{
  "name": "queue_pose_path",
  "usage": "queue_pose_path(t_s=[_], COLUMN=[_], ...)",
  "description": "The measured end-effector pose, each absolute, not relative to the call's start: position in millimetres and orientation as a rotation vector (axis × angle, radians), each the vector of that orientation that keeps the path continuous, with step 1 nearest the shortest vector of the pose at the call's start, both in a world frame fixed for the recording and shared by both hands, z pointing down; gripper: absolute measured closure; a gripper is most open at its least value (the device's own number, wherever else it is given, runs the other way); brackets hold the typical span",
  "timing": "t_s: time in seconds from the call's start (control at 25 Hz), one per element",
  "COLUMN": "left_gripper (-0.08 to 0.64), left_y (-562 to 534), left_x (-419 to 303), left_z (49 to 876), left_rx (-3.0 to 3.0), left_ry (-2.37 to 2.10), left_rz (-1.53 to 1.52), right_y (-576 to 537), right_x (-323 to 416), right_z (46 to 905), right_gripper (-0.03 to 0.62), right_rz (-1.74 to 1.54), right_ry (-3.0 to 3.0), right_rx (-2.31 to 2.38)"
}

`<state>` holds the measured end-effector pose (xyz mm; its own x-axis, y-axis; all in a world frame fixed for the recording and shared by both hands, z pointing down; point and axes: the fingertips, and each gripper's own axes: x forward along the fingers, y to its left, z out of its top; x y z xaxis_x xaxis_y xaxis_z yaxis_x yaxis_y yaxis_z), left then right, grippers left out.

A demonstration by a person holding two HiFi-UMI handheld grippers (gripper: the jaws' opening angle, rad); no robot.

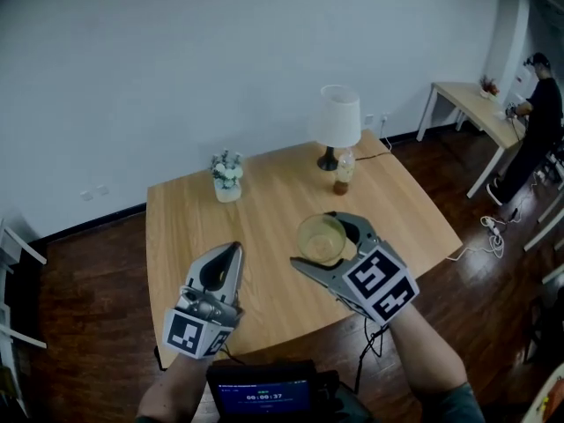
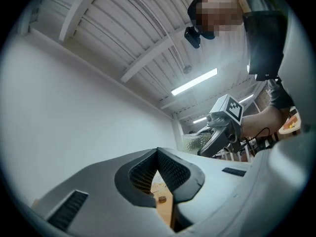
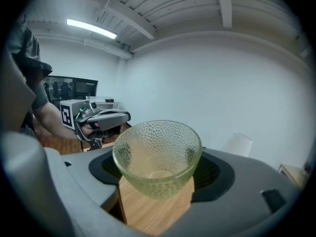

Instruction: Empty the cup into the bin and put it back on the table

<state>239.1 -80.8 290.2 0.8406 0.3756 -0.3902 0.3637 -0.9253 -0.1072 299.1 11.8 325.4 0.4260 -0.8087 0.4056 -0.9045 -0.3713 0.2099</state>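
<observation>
A clear dimpled glass cup (image 1: 321, 239) sits upright between the jaws of my right gripper (image 1: 315, 240), which is shut on it above the front part of the wooden table (image 1: 264, 205). In the right gripper view the cup (image 3: 157, 154) fills the gap between the pads, and nothing shows inside it. My left gripper (image 1: 231, 250) hovers over the table's front edge to the left of the cup, jaws together and holding nothing. From the left gripper view its pads (image 2: 170, 169) meet at the tip, and the right gripper (image 2: 217, 132) with the cup (image 2: 193, 143) is beyond. No bin is in view.
At the table's back stand a white lamp (image 1: 338, 120), a small bottle (image 1: 343, 173) and a vase of flowers (image 1: 226, 176). A second table (image 1: 467, 104) with a person (image 1: 533, 113) beside it is at the back right. A cable (image 1: 489, 232) lies on the floor.
</observation>
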Motion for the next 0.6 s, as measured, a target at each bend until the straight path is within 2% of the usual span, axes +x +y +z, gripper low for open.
queue_pose_path(t_s=[0.6], left_gripper=[0.561], left_y=[-47.2], left_x=[272.9], left_z=[303.6], left_rx=[-3.018], left_ry=[-0.908], left_rz=[0.652], right_y=[67.2], right_x=[316.3], right_z=[336.4], right_gripper=[0.195], right_rz=[0.428], right_ry=[-1.208], right_rx=[2.449])
